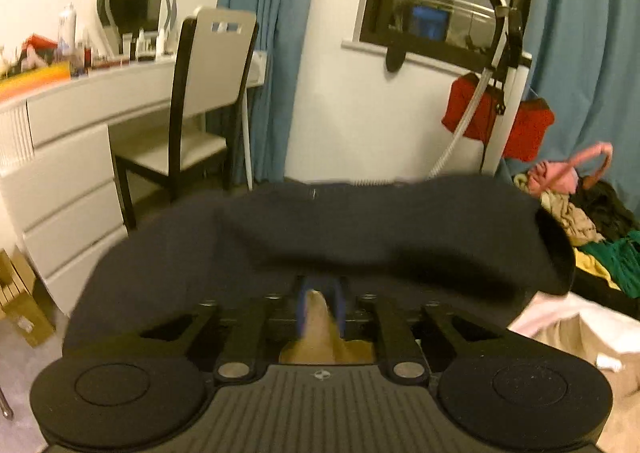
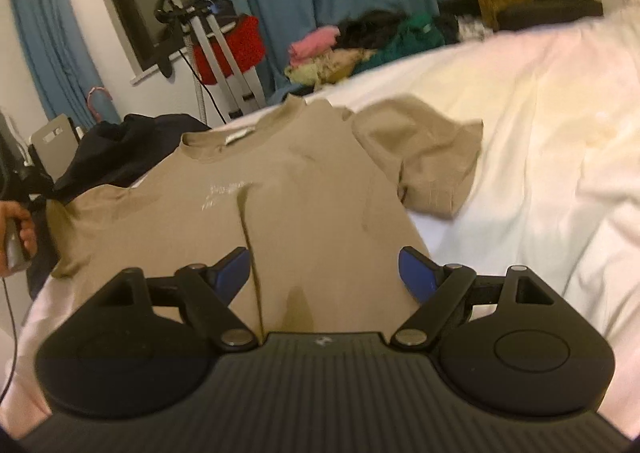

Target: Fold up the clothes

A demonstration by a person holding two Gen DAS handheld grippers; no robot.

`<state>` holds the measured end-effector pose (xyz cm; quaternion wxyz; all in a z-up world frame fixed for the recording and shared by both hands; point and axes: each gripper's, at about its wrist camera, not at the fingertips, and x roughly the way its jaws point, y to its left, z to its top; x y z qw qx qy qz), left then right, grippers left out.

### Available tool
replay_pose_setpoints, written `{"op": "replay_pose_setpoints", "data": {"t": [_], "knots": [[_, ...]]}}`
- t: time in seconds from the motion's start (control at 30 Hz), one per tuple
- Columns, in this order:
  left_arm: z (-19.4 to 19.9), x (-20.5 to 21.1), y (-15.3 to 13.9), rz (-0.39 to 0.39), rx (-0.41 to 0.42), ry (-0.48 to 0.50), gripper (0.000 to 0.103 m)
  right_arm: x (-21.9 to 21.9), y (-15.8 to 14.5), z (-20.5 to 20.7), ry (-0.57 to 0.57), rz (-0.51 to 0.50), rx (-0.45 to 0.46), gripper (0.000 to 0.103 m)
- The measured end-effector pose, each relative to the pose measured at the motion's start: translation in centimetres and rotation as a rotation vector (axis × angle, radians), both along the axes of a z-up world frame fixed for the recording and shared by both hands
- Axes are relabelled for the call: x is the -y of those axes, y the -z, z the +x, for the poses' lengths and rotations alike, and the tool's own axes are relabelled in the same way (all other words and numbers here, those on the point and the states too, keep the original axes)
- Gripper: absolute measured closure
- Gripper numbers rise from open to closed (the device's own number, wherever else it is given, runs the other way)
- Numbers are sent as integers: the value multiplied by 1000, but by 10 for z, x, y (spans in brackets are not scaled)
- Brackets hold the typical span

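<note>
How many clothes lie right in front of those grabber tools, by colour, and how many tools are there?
Tan T-shirt: 1
Dark garment: 1
Grabber tools: 2 (left gripper, right gripper)
Total: 4

T-shirt (image 2: 248,213) on bed (image 2: 540,141) | dark garment (image 2: 120,149) at its left | clothes pile (image 2: 360,49) behind

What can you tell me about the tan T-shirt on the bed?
The tan T-shirt is a short-sleeved crew-neck in soft, cotton-like knit, with a ribbed collar, a pale label inside the neck and faint white lettering on the chest. It lies spread face up on the white bedding, collar pointing away, with one sleeve lying out flat to the side. A long crease runs down the front. A dark garment overlaps its other shoulder. The open right hand-held gripper hovers over its lower half.
</note>
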<state>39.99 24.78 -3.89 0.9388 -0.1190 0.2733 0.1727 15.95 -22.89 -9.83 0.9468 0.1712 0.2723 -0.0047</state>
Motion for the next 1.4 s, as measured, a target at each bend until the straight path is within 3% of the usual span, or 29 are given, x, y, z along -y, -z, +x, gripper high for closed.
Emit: {"op": "replay_pose_setpoints", "data": {"t": [0.07, 0.1, 0.13, 0.3, 0.43, 0.6, 0.73, 0.8, 0.87, 1.0, 1.4], "knots": [[-26, 2, 7, 10, 27, 45, 51, -2, -2, 1, -22, -13, 6, 20], [-40, 5, 11, 31, 43, 57, 34, -3, -3, 1, -35, -15, 5, 21], [-53, 10, 14, 58, 55, 65, 24, -3, -4, -1, -51, -14, 9, 21], [-128, 51, 20, 62, 63, 146, 21, -9, -12, -18, -89, -52, 48, 21], [-198, 102, -2, 63, 76, 232, 13, -9, -27, -31, -77, -91, 102, 21], [-273, 158, -38, 10, 119, 303, 1, -5, -44, -48, -67, -127, 153, 20], [-332, 194, -39, -37, 185, 405, 0, -2, -53, -62, -60, -143, 167, 20], [-352, 210, -33, -1, 189, 443, 0, 1, -58, -70, -57, -135, 178, 9], [-362, 223, -28, 46, 176, 479, 0, 3, -61, -77, -35, -126, 190, 0], [-365, 236, -23, 83, 169, 502, 0, 1, -63, -80, -22, -145, 196, 0], [-344, 224, -6, 76, 108, 505, 0, 2, -50, -67, 0, -178, 139, 0]]}}
